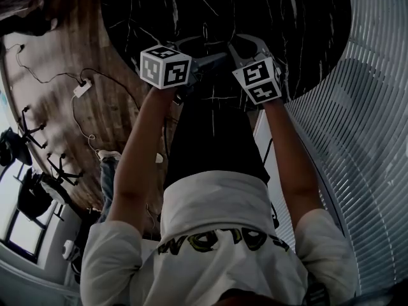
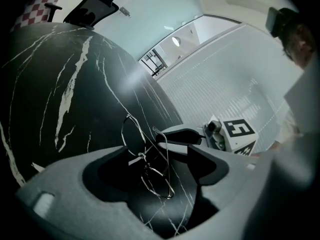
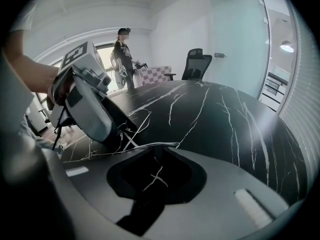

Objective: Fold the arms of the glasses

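Both grippers are low over the black marble table [image 1: 306, 18], close together near its edge. The wire glasses [image 2: 140, 156] sit right between them, above the dark top; I can't tell whether they rest on it.

The left gripper [image 2: 150, 154] has its jaws spread, and the frame stands in the gap, one lens rim up towards the far side, the other nearer the camera. Whether either jaw actually touches the wire, I can't make out.

The right gripper [image 3: 157, 146] comes in from the side with its jaws pressed together, pinching the thin arm [image 3: 145, 146] close to its hooked end. From there the arm runs off towards the left gripper.

A chair [image 3: 197, 64] stands beyond the table.
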Available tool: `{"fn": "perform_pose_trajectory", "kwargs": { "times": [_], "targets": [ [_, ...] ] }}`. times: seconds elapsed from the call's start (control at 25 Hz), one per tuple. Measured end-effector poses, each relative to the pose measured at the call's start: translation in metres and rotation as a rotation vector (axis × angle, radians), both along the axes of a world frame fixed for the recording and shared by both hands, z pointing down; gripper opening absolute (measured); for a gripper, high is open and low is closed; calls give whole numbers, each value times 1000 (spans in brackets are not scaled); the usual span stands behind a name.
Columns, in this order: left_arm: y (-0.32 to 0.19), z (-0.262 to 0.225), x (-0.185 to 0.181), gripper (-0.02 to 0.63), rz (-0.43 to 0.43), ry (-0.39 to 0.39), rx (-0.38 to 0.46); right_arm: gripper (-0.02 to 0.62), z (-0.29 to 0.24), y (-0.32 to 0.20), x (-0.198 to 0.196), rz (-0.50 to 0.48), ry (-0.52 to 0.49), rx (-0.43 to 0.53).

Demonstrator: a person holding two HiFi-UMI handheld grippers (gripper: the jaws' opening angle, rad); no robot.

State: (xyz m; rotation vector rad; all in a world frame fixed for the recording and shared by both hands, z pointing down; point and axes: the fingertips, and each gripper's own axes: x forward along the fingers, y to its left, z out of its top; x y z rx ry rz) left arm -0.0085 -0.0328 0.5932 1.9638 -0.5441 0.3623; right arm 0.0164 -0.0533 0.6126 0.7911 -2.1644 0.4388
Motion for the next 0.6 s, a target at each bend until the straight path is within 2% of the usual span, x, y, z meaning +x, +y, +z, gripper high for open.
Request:
{"fn": "perform_pose_trajectory", "kwargs": {
  "times": [0.36,0.6],
  "targets": [
    [6,-5,11,371,54,48,-17,57,-6,-1,-8,-33,-26,13],
    [7,-10,13,371,50,48,-8,57,-2,1,12,11,54,-11]
  ]
}}
